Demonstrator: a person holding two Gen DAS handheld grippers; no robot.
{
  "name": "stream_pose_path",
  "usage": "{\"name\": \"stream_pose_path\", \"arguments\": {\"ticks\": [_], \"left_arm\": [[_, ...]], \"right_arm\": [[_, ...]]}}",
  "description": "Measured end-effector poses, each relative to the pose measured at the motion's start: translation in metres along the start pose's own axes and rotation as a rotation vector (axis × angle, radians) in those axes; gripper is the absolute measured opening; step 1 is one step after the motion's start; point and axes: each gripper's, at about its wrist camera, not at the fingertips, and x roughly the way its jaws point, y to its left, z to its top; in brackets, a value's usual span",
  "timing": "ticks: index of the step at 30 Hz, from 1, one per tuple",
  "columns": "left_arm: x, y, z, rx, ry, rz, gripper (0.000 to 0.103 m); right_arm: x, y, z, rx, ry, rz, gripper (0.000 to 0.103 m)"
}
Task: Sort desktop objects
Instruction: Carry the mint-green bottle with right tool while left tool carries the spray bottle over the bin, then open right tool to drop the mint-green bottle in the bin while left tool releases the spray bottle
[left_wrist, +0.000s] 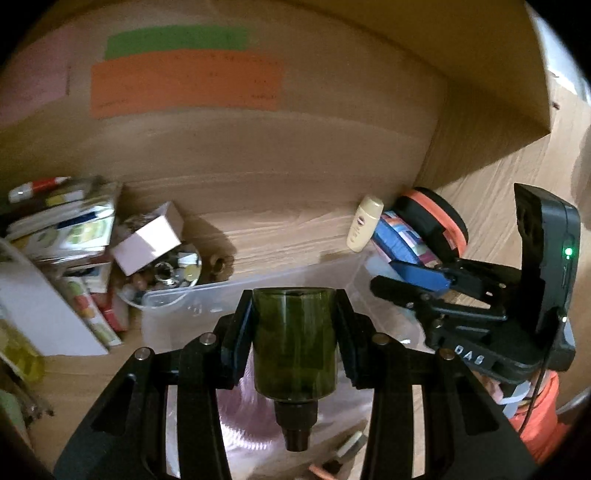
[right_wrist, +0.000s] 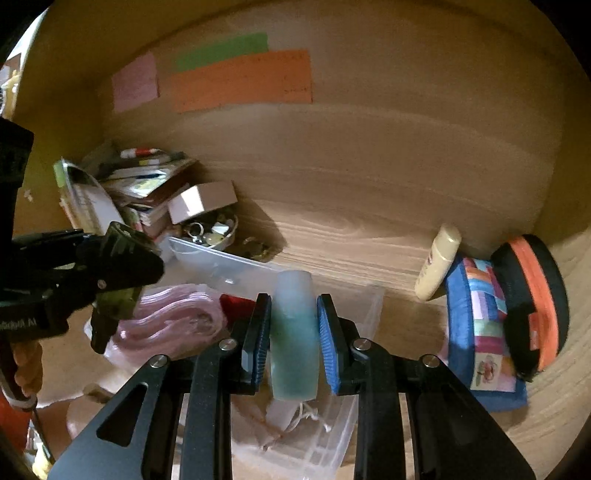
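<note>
Wood-grain counter (left_wrist: 295, 229) fills both views, backed by a brown board carrying orange paper (right_wrist: 242, 79), green paper (left_wrist: 177, 40) and pink paper (right_wrist: 135, 81). Left gripper (left_wrist: 294, 328) has its jaws clamped on a dark green bottle (left_wrist: 295, 343), held cap toward the camera above a clear plastic bin (left_wrist: 207, 306). Right gripper (right_wrist: 294, 328) has its jaws pressed on a pale teal tube (right_wrist: 295, 332) over the same bin, which contains pink cloth (right_wrist: 170, 321). Beyond the bin sit a bowl of small trinkets (right_wrist: 214, 232), a small pink box (right_wrist: 203, 201) and stacked books (left_wrist: 74, 229). A cream lotion bottle (right_wrist: 437, 262), a blue patchwork pouch (right_wrist: 476, 325) and a black-and-orange case (right_wrist: 532, 302) lie to the right.
</note>
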Motion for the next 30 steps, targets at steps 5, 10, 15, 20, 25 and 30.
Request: {"name": "stream_pose_path", "arguments": {"ticks": [5,10,15,20,25,30], "left_arm": [[0.027,0.003,0.003,-0.037,0.061,-0.011,0.041],[0.046,0.004,0.003,-0.042,0.126,0.006,0.041],[0.062,-0.001,0.003,-0.014,0.192,0.038,0.041],[0.069,-0.006,0.005,0.011,0.195,0.077,0.041],[0.074,-0.010,0.004,0.042,0.200,0.106,0.041],[0.080,-0.007,0.004,0.043,0.219,0.117,0.041]], "right_arm": [[0.018,-0.004,-0.007,0.016,0.023,-0.034,0.023],[0.027,-0.007,-0.010,0.020,0.053,-0.021,0.023],[0.029,-0.006,-0.011,0.015,0.068,-0.024,0.023],[0.035,-0.008,-0.012,0.013,0.090,-0.024,0.023],[0.038,-0.006,-0.013,-0.012,0.099,-0.047,0.023],[0.041,0.003,-0.014,-0.053,0.104,-0.052,0.023]]}}
